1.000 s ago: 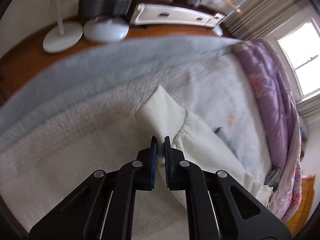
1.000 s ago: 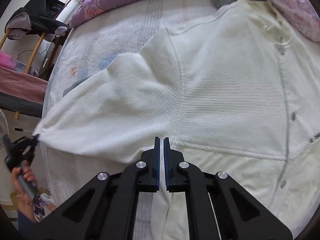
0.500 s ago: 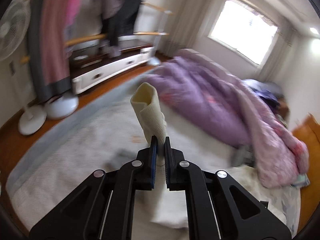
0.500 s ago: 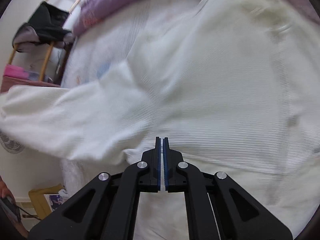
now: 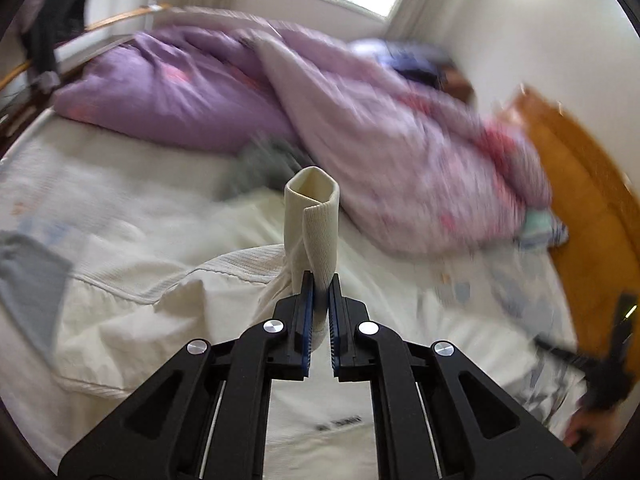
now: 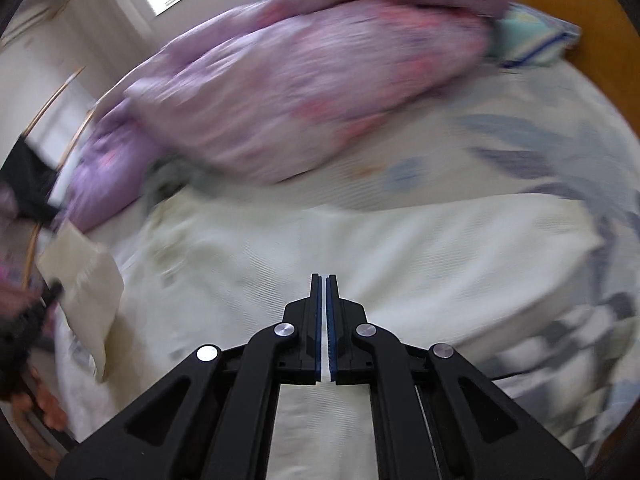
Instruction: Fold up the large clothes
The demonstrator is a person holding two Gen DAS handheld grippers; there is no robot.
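Note:
A large cream knit garment (image 5: pixel 132 312) lies spread on the bed. My left gripper (image 5: pixel 319 280) is shut on its ribbed sleeve cuff (image 5: pixel 314 216), which stands up above the jaws. The sleeve trails down to the garment body. My right gripper (image 6: pixel 323 280) is shut, its jaws pressed together over the garment body (image 6: pixel 304 248); no cloth shows between the pads. In the right wrist view the lifted sleeve (image 6: pixel 80 276) and the left gripper (image 6: pixel 48 300) appear at the far left.
A purple and pink quilt (image 5: pixel 380 128) is heaped along the far side of the bed. A grey cloth (image 5: pixel 260 164) lies beside it. An orange wooden headboard (image 5: pixel 580 208) stands at right, with a striped pillow (image 6: pixel 532 36). A clothes rack (image 5: pixel 52 40) stands at left.
My left gripper has lifted the sleeve cuff off the bed and swung it over toward the garment body and the quilt. My right gripper has swung to face the headboard, staying shut.

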